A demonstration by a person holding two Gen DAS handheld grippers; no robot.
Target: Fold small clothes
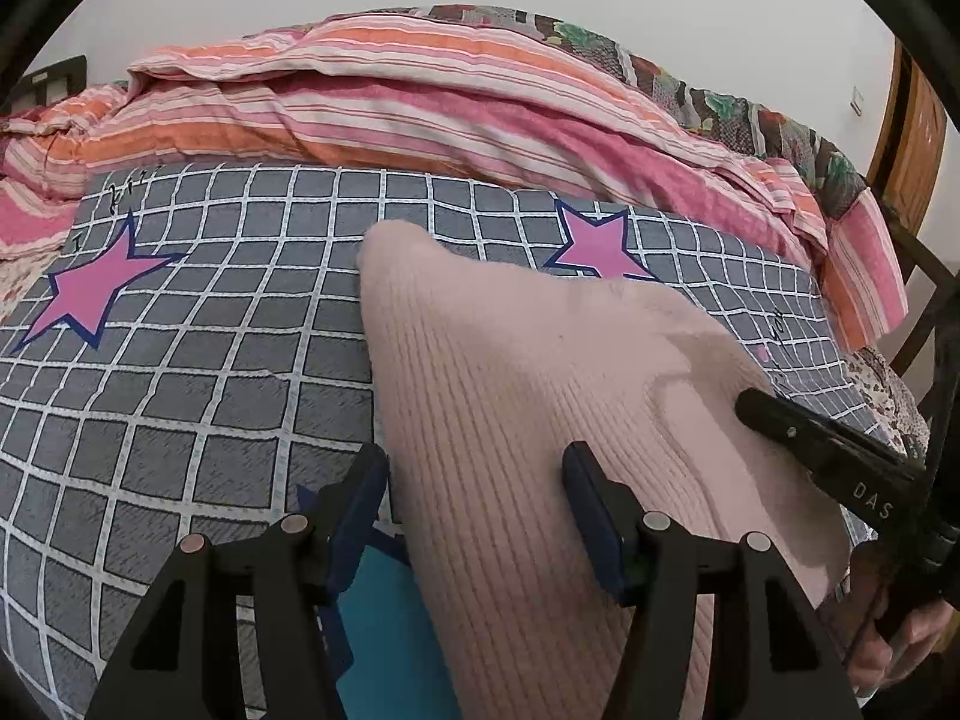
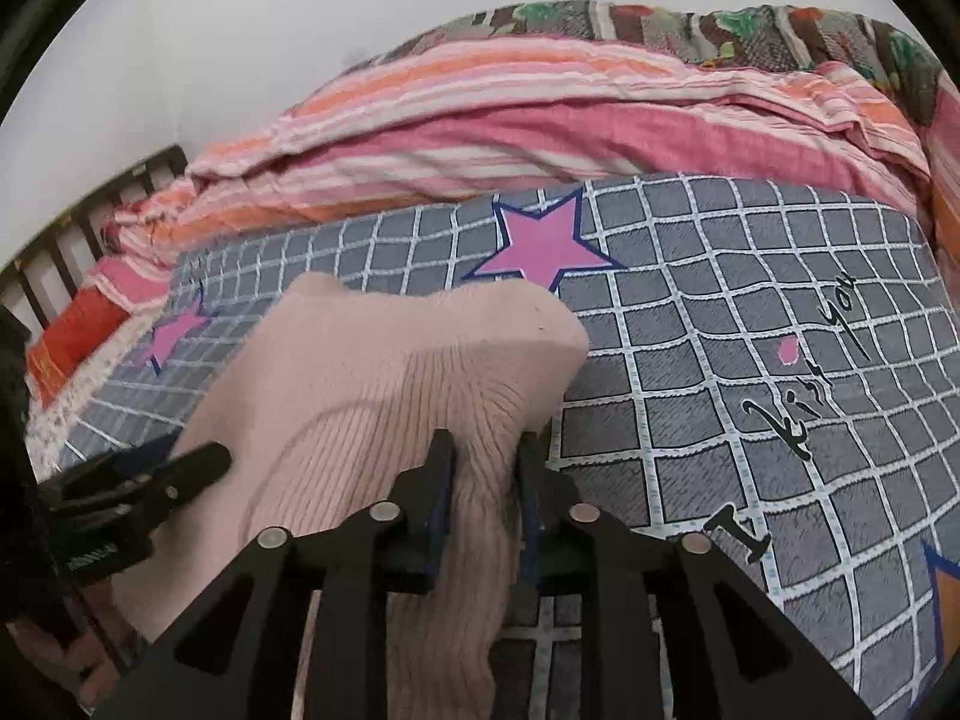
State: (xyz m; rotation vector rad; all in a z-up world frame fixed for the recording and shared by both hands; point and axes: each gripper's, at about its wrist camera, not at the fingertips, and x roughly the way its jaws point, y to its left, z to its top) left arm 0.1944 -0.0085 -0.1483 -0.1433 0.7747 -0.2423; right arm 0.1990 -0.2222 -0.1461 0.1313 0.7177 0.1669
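Observation:
A pale pink ribbed knit garment (image 1: 528, 396) lies on a grey checked bedsheet with pink stars (image 1: 198, 324). My left gripper (image 1: 477, 468) is open, its jaws wide apart over the garment's left edge, nothing between them gripped. In the right wrist view my right gripper (image 2: 483, 450) is shut on a bunched fold of the same garment (image 2: 384, 372) near its right edge. The right gripper also shows in the left wrist view (image 1: 780, 420), resting on the cloth. The left gripper shows at the left of the right wrist view (image 2: 192, 468).
A rumpled pink and orange striped quilt (image 1: 420, 108) is piled behind the sheet, with a floral blanket (image 1: 720, 108) beyond it. A dark slatted bed frame (image 2: 66, 258) runs along the left. A wooden door (image 1: 912, 144) stands at the right.

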